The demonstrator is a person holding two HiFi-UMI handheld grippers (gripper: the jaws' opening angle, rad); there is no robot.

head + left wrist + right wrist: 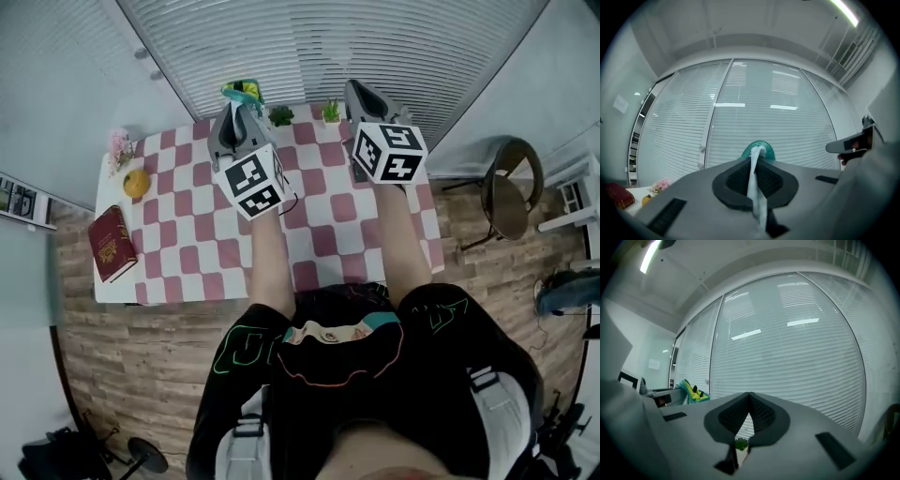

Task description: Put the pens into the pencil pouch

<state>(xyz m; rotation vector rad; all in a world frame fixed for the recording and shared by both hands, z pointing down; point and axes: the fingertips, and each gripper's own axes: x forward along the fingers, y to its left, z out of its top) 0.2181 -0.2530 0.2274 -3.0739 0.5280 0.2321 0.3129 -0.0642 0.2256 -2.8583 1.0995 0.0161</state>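
Note:
The pencil pouch [244, 91], teal with a yellow inside, hangs in the air over the table's far edge. My left gripper [241, 103] is shut on its pale edge strip [757, 187], and the teal mesh [759, 147] shows just past the jaws. In the right gripper view the pouch [693, 392] is at the left, with a few dark slim things poking from its mouth. My right gripper [355, 87] is held up beside it, apart from the pouch. Its jaws [749, 397] are shut with nothing between them. No loose pens show on the table.
The table [328, 234] has a pink and white checked cloth. On its left end lie a red book [112, 242], an orange fruit [137, 182] and pink flowers [119, 142]. Two small green plants [281, 115] [331, 111] stand at the far edge. A chair [511, 192] is at the right.

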